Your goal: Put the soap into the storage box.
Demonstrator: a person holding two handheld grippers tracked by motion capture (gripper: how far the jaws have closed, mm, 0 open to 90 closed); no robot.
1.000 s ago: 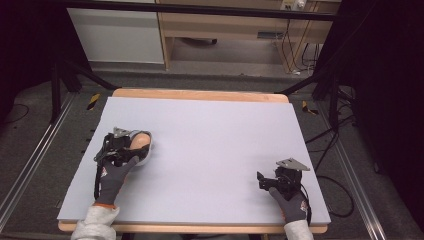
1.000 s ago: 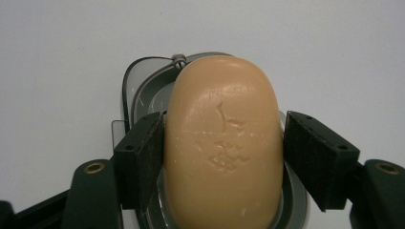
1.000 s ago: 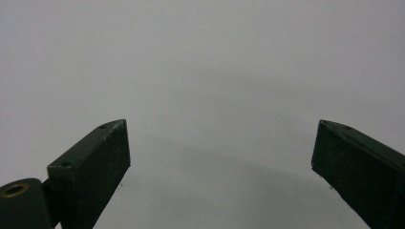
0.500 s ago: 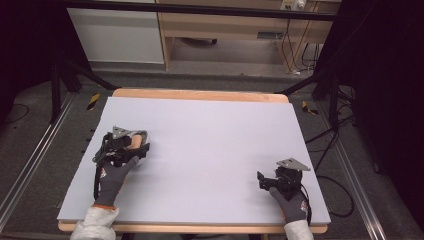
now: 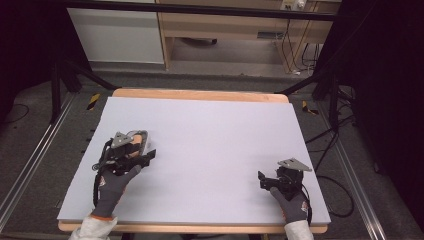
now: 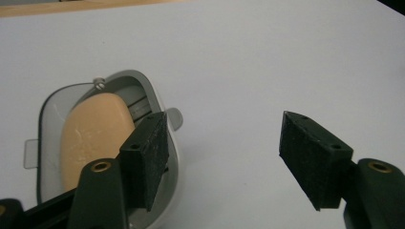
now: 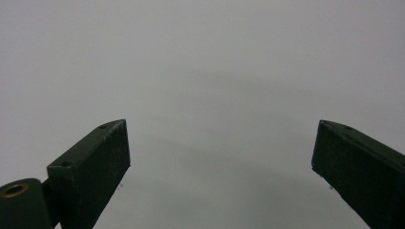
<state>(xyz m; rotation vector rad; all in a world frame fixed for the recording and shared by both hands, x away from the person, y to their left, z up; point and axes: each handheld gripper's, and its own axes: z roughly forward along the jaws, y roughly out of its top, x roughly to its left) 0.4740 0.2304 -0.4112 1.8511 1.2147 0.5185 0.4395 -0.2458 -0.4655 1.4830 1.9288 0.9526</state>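
High view: left gripper (image 5: 145,159) has drawn off the grey plastic soap dish (image 6: 153,102) holding a tan soap bar (image 6: 93,131), jaws apart, likely released; right gripper (image 5: 263,181) idle, jaws apart

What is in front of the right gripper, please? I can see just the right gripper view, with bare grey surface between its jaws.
Observer: Nothing; the right gripper rests open near the table's right front corner.
Operator: Is anything else on the table?
Observer: Yes, a grey soap dish holding a peach soap bar, at the left.
Operator: Is the left gripper gripping it?
Observer: No, the left gripper is open beside the dish.
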